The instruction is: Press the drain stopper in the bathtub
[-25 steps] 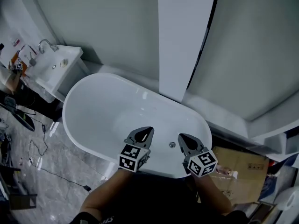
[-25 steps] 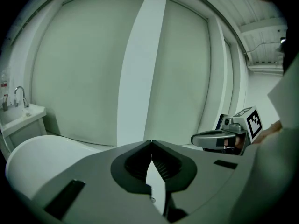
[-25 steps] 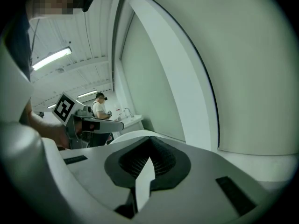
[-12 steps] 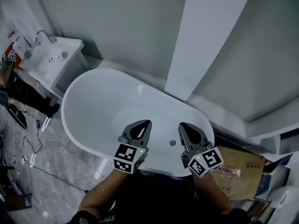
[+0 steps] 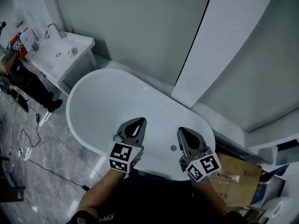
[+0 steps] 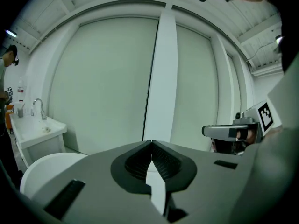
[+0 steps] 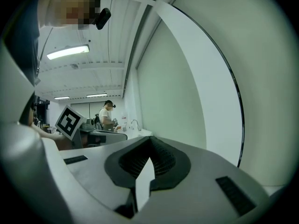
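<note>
The white oval bathtub [image 5: 93, 106] fills the middle of the head view. Its small round metal drain stopper [image 5: 174, 148] sits on the tub floor near the front right end. My left gripper [image 5: 141, 120] hovers over the tub, left of the stopper, shut with nothing held. To the stopper's right, my right gripper [image 5: 180, 131] is also shut and empty, its tip just above the stopper in the picture. Both are held level and face the wall: the left gripper [image 6: 152, 143] view shows a tub rim [image 6: 39, 167], and the right gripper [image 7: 150, 138] view shows none.
A white sink cabinet [image 5: 63, 55] with a faucet [image 5: 52, 28] stands left of the tub. A person [image 5: 10, 62] stands beside it, and cables [image 5: 28, 141] lie on the grey floor. A cardboard box [image 5: 240, 174] sits right of the tub. A white pillar [image 5: 210, 45] rises behind it.
The head view has swung a little, so the tub and sink sit further right and lower. Both grippers stay shut above the tub's near end; the left one sits slightly higher.
</note>
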